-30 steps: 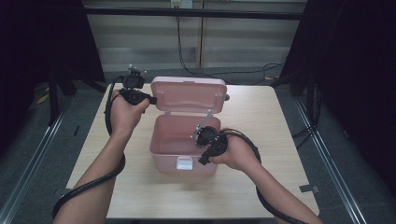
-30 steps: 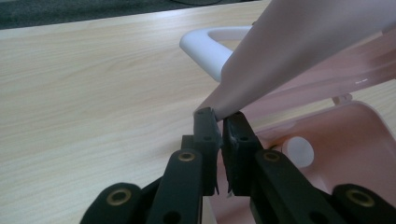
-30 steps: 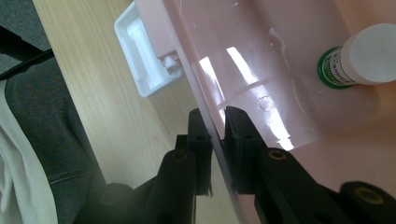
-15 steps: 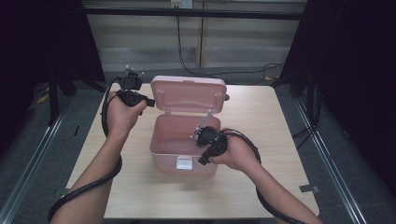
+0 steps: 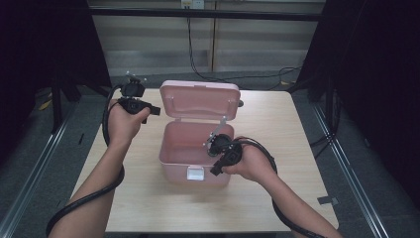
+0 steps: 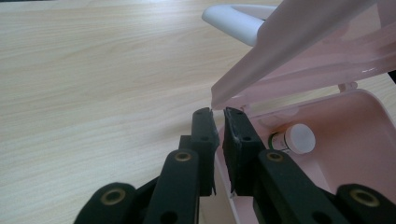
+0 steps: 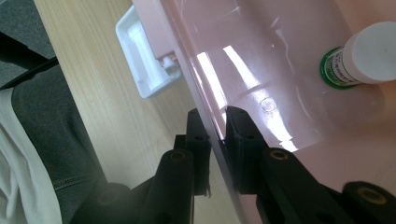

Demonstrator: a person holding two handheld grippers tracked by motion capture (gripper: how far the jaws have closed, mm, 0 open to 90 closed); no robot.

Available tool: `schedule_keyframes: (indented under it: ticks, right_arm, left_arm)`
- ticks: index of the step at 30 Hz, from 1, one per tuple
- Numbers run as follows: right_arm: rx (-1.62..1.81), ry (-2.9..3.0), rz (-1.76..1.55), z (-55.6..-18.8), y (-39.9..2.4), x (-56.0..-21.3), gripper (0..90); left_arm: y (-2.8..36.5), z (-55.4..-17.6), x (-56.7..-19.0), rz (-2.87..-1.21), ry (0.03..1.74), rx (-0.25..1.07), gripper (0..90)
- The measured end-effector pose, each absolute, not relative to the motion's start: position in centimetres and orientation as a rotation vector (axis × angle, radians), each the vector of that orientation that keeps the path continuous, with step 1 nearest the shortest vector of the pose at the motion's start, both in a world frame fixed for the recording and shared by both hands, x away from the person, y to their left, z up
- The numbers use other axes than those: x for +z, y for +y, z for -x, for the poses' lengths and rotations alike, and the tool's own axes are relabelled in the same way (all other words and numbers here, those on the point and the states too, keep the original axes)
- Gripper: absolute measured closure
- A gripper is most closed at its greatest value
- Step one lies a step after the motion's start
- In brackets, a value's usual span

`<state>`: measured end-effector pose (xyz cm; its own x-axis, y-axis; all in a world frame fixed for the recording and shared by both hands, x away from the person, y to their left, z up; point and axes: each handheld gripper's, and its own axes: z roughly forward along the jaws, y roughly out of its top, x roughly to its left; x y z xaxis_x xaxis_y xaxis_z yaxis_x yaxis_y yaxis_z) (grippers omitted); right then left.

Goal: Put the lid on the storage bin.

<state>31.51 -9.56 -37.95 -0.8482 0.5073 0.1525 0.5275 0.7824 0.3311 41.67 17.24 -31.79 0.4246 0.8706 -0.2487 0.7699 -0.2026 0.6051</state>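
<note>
Right gripper view shows the right tool (image 7: pixel 215 122) pinching the pink box's (image 5: pixel 184 157) front wall. Left tool (image 6: pixel 218 122) sits nearly pressed together at the raised lid's (image 6: pixel 299 56) corner, at 10 o'clock from the box.

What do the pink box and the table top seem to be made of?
The pink box looks like moulded plastic with a glossy finish: light streaks reflect off its smooth inner wall. The table top looks like pale wood or wood-look laminate, matt, with fine straight grain lines; which one is unclear.

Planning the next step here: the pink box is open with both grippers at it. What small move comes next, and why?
Probably swing the lid forward with the left gripper, whose jaws sit at its edge, while the right gripper clamps the box wall steady.
</note>
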Motion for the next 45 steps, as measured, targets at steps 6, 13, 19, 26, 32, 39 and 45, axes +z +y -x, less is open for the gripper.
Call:
schedule_keyframes:
  ticks: [6,13,19,26,32,39,45]
  right_arm:
    - [-0.576,-2.904,0.849,-31.6,-9.7,-38.0,78.5]
    - [-0.579,-2.883,0.877,-31.4,-9.9,-37.8,70.6]
    - [-0.616,-2.865,0.906,-31.3,-10.5,-36.9,65.2]
    - [-0.672,-2.839,0.943,-31.3,-11.7,-35.1,66.2]
    - [-0.674,-2.806,1.018,-31.8,-13.4,-34.6,76.5]
    - [-0.69,-2.804,1.057,-32.3,-14.4,-34.7,77.4]
    - [-0.68,-2.812,1.054,-32.2,-14.4,-34.8,77.6]
  left_arm:
    - [17.4,-42.1,-32.0,-2.003,1.404,0.184,82.7]
    - [17.8,-42.7,-32.0,-2.0,1.432,0.181,81.5]
    - [17.9,-43.6,-31.5,-1.982,1.458,0.178,81.5]
    - [17.9,-44.6,-30.5,-1.981,1.464,0.173,81.9]
    - [17.4,-45.2,-29.4,-1.967,1.455,0.173,81.7]
    - [16.5,-45.4,-28.4,-1.969,1.41,0.151,81.3]
    - [16.3,-45.0,-28.3,-1.98,1.394,0.144,82.4]
